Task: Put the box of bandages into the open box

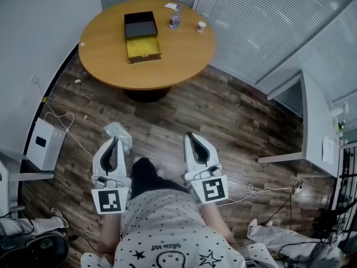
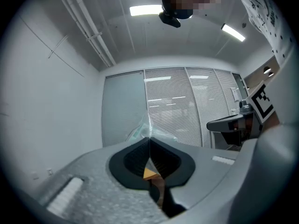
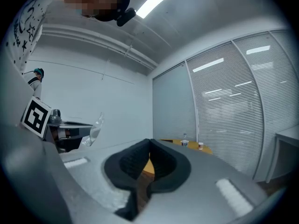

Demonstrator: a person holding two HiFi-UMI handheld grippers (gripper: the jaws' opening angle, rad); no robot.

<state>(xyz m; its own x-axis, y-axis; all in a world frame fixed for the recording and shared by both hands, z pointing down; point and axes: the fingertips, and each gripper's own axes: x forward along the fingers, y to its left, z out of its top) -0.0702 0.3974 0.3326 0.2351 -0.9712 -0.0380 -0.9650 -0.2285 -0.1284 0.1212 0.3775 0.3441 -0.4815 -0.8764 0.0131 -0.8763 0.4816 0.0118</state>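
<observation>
My left gripper [image 1: 115, 144] is clenched on a clear packet [image 1: 120, 132] that sticks out at its 12 o'clock. My right gripper [image 1: 192, 138] is closed tight on nothing. The open box [image 1: 143, 48] sits on the table [image 1: 184, 60], at 12 o'clock from both grippers, well apart.

Open box [image 1: 142, 37]: rectangular and lying flat, a black half and a yellow-lined half end to end, both facing up. It sits left of centre on the round wooden table [image 1: 184, 60], black half toward the far edge, yellow half toward the near edge. Box of bandages: possibly the small white flat item [image 1: 171, 6] at the far edge, too small to tell.
</observation>
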